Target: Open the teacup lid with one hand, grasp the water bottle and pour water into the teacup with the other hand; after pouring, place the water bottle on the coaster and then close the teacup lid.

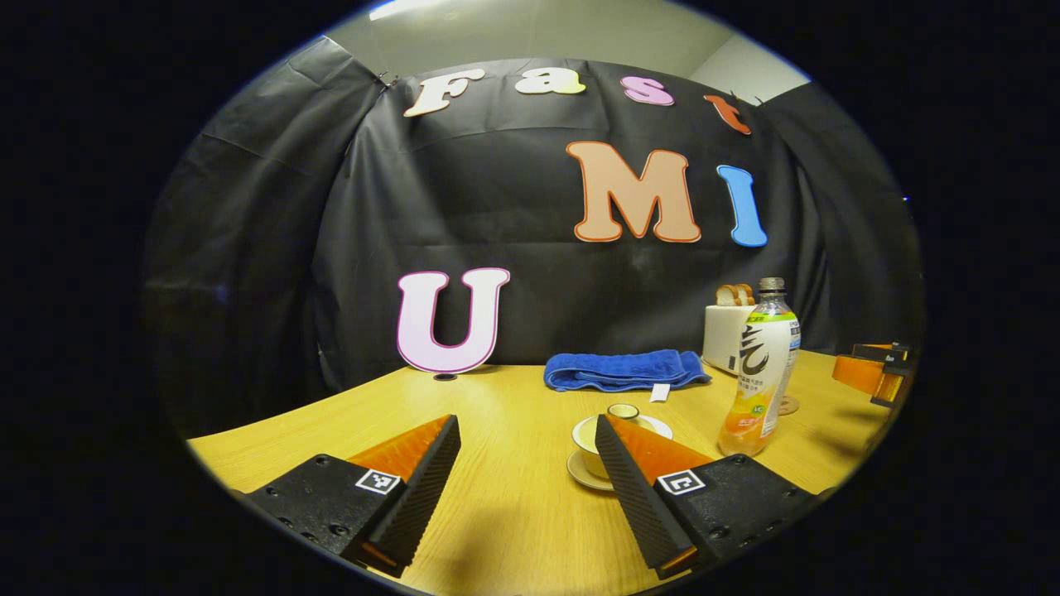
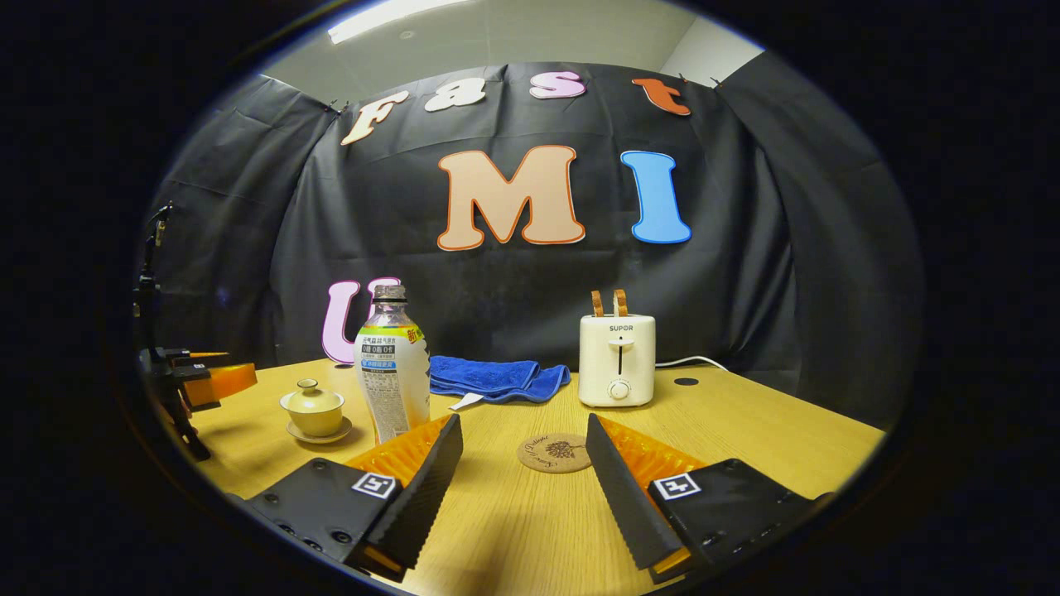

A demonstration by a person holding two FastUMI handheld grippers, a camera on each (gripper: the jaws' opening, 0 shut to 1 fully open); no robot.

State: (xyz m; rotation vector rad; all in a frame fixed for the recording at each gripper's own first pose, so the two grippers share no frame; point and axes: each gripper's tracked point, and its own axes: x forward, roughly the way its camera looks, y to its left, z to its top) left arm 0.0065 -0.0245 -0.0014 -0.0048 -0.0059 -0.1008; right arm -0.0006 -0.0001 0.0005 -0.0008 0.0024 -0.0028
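Both grippers, left gripper (image 1: 527,439) and right gripper (image 2: 523,437), hover spread and empty. Nothing looks begun: teacup (image 2: 313,411) at far left wears its lid (image 2: 308,386), bottle (image 2: 391,371) stands beside it, coaster (image 2: 554,453) lies bare.

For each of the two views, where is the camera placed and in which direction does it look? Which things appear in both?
Left gripper view: rides on the left gripper, low over the table, facing the lidded teacup and the booth wall; its own two open fingers show at the bottom, the other gripper at the right edge.
Right gripper view: rides on the right gripper, facing the coaster and toaster; its own open fingers show.
Shared: teacup, water bottle, blue towel, toaster, table.
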